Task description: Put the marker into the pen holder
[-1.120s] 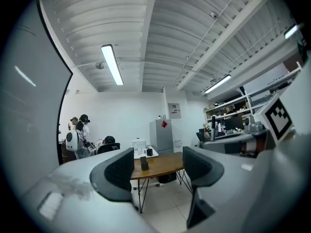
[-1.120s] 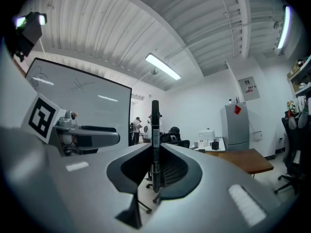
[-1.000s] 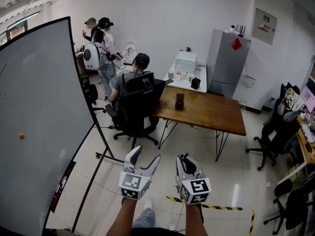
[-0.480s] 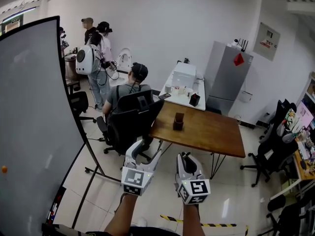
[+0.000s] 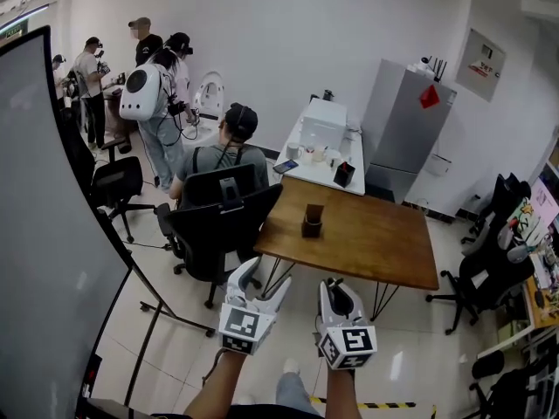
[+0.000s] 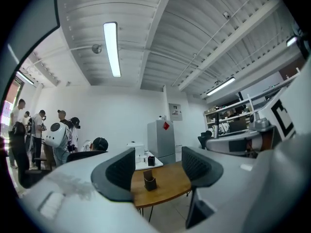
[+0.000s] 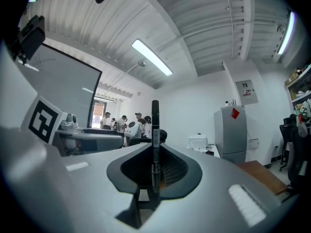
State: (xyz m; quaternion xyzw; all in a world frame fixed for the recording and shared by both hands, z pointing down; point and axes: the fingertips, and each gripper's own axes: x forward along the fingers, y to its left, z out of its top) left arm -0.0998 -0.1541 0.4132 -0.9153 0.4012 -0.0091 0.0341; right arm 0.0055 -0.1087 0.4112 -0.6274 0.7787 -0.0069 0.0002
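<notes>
The dark pen holder (image 5: 312, 221) stands on the brown wooden table (image 5: 376, 243), some way ahead of both grippers; it also shows between the left jaws in the left gripper view as the pen holder (image 6: 149, 180). My right gripper (image 5: 335, 290) is shut on a black marker (image 7: 155, 125), which stands upright between the pads. My left gripper (image 5: 260, 279) is held level beside it, open and empty. Both grippers hang over the floor, short of the table's near edge.
A black office chair (image 5: 218, 221) with a seated person (image 5: 229, 147) stands left of the table. A large whiteboard (image 5: 44, 234) on a stand fills the left. Behind are a white table (image 5: 323, 151), a grey cabinet (image 5: 402, 120) and several standing people (image 5: 153, 85). Yellow-black floor tape (image 5: 376, 404) lies below.
Both grippers have been carried forward towards the brown table. The whiteboard has slid off to the left, and the floor tape now lies under the arms. The jaws have not changed.
</notes>
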